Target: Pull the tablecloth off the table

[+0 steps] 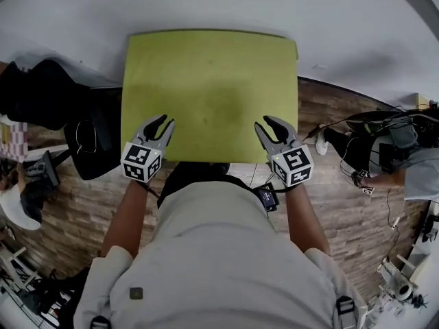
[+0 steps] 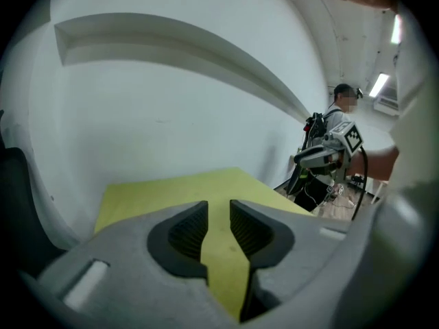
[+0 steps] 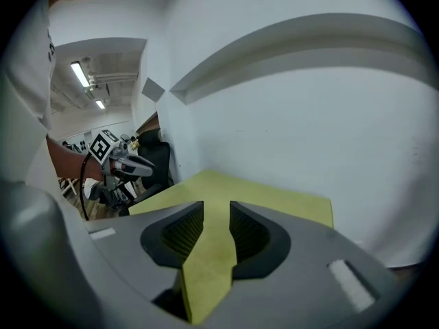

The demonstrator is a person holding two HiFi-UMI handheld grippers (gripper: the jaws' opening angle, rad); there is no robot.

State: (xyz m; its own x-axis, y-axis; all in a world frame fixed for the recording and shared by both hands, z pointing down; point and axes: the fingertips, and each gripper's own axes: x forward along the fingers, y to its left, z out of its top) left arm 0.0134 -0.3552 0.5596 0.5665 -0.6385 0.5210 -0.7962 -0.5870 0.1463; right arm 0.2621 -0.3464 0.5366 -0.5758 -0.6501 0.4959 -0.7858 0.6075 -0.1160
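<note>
We held the left gripper (image 1: 167, 120) and right gripper (image 1: 263, 122) above the tablecloth's (image 1: 209, 81) near edge; both pairs of jaws stood narrowly apart, gripping nothing.

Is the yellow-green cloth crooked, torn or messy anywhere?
Nothing stands out. The tablecloth lies flat and straight, with no tear, spill or bunching that shows. The left gripper and right gripper sit over its near edge, jaws slightly apart, not pinching it.

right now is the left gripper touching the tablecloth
Cannot tell. Head view puts the left gripper over the tablecloth edge; its own view shows cloth through the open gripper, but no plain contact or gap.
</note>
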